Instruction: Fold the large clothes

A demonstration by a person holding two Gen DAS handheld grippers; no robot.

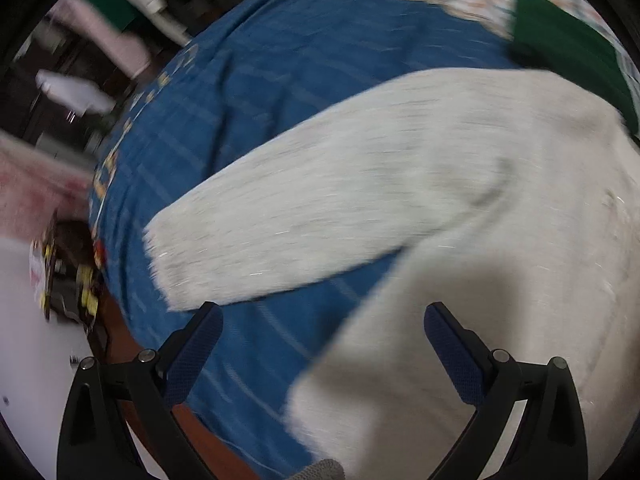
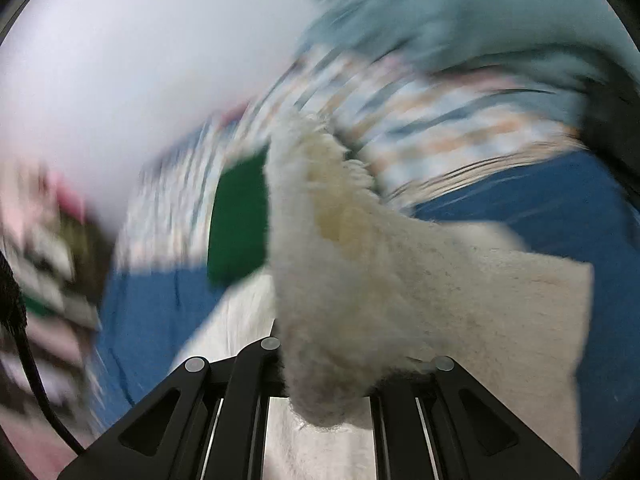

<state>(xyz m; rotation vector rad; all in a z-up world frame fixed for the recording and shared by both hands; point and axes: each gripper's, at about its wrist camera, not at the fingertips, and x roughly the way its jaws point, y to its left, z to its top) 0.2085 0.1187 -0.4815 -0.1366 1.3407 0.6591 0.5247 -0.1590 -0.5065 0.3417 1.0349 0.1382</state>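
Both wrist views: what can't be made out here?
- Right tool, right wrist view: fingertips hidden by the bunched cream sweater, so the grip itself is unseen.
- Sweater, left wrist view: cut off by the right and bottom edges; overall shape unclear.
- Green cloth and patterned fabric: motion blur hides what they are.
- Clutter beside the blue bedspread, left wrist view: blurred, too small.

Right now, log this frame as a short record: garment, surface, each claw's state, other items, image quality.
garment: cream fuzzy sweater, sleeve spread out to one side
surface: blue bedspread under it
left claw: open, above the sweater and bedspread, holding nothing
right claw: fingers hidden by a bunched, lifted part of the sweater, apparently gripped
other items: green cloth; patterned fabric beyond the bedspread
image quality: heavy motion blur in both views
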